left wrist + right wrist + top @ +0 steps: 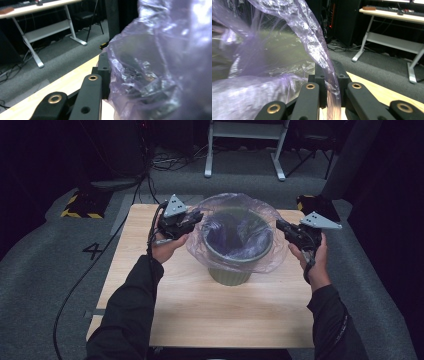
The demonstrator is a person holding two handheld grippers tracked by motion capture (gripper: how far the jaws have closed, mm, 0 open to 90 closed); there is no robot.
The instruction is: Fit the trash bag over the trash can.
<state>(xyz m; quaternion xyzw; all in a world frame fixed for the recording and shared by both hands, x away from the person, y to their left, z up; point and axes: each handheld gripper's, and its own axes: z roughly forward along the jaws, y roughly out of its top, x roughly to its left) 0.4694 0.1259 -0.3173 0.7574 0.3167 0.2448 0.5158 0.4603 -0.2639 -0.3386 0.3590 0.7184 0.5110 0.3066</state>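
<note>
An olive-green round bin (230,275) stands in the middle of the wooden table (200,315). A translucent purple plastic bag (235,217) lines it and billows over its rim. My left gripper (197,217) is at the bag's left edge, shut on the film. In the left gripper view the bag (162,62) drapes over the gripper (108,72) and hides one jaw. My right gripper (281,226) is at the bag's right edge. In the right gripper view a strip of the bag (312,42) runs down between the nearly closed jaws of the gripper (329,72).
A white desk frame (245,145) stands on the grey carpet beyond the table. A yellow-and-black striped base (82,205) with cables lies at the far left. A dark object (312,202) sits off the table's far right corner.
</note>
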